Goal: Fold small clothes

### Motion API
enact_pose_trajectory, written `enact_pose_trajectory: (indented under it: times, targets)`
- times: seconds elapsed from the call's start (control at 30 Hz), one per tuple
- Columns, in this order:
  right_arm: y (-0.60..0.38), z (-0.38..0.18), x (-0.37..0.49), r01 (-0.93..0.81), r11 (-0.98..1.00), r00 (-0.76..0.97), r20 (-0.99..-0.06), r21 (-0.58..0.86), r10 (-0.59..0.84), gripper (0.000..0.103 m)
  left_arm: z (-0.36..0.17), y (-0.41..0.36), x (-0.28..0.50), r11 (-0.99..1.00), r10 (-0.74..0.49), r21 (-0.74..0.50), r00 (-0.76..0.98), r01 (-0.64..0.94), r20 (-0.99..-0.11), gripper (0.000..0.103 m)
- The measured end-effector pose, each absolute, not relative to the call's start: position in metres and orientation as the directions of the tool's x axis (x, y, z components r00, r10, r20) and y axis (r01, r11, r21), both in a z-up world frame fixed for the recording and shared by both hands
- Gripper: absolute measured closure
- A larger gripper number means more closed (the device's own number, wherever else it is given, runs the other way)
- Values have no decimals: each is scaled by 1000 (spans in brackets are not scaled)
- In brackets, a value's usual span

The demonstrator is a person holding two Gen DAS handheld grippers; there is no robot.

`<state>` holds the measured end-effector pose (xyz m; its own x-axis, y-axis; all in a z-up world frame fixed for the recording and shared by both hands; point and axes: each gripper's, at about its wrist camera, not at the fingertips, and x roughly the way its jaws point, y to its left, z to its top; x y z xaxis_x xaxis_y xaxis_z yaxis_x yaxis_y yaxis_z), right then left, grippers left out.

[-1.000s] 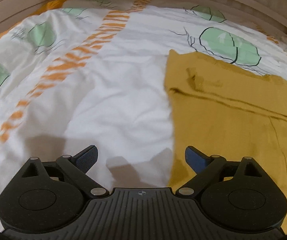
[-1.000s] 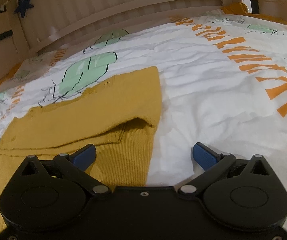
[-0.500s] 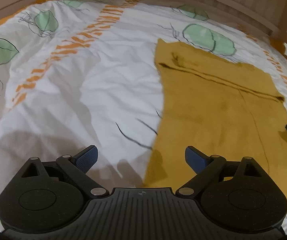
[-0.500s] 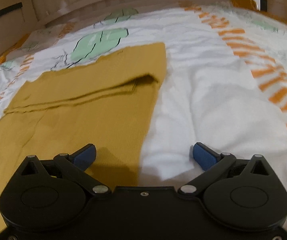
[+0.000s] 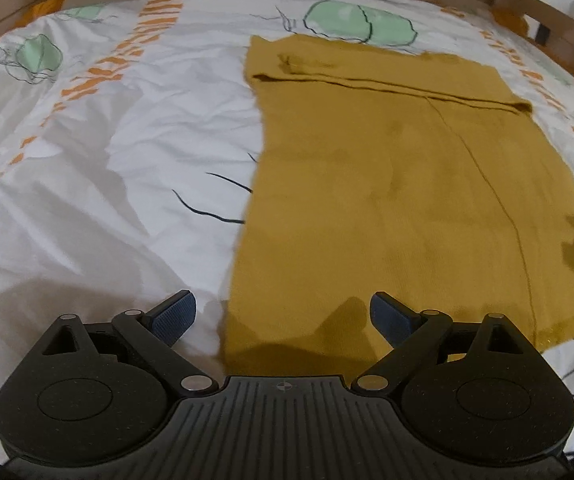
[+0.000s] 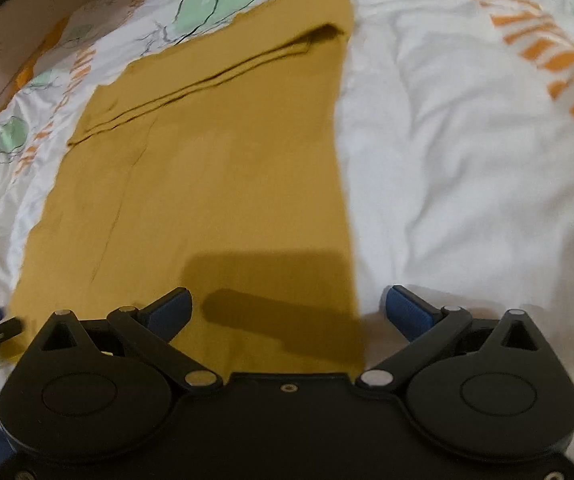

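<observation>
A: Start at the tongs. How do they stand?

B: Both pairs are spread wide and hold nothing. The left tongs (image 5: 283,314) hover over the near left corner of the mustard garment (image 5: 387,184), one blue pad over the white bedcover (image 5: 107,184), the other over the cloth. The right tongs (image 6: 287,308) straddle the garment's (image 6: 207,176) near right edge in the same way, one pad on each side of it.

A: And the garment itself?

B: It lies flat on the bed, lengthwise away from the tongs, with the far end already turned over into a narrow band across its width.

A: How would you expect it to handle?

B: It looks like a thin knit: light, soft and limp, with no stiffness to keep a shape. It will sag between two grips and probably drag a little on the rumpled cover, not slide.

A: Where to take it, then?

B: At the two near corners, I'd say, each pair pinching through the hem edge. Lift both evenly, or the middle will droop and the fold will land crooked.
</observation>
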<state>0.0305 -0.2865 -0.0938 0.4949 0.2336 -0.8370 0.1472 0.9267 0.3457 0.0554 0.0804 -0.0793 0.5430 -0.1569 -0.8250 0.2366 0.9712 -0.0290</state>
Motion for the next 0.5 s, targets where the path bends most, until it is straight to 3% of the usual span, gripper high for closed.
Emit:
enact_pose_trajectory:
  times: [0.5]
  targets:
    - [-267, -85, -12, 53, 948, 501, -830, 313, 246, 0, -86, 75, 53, 955, -186, -42, 483, 294, -856, 9]
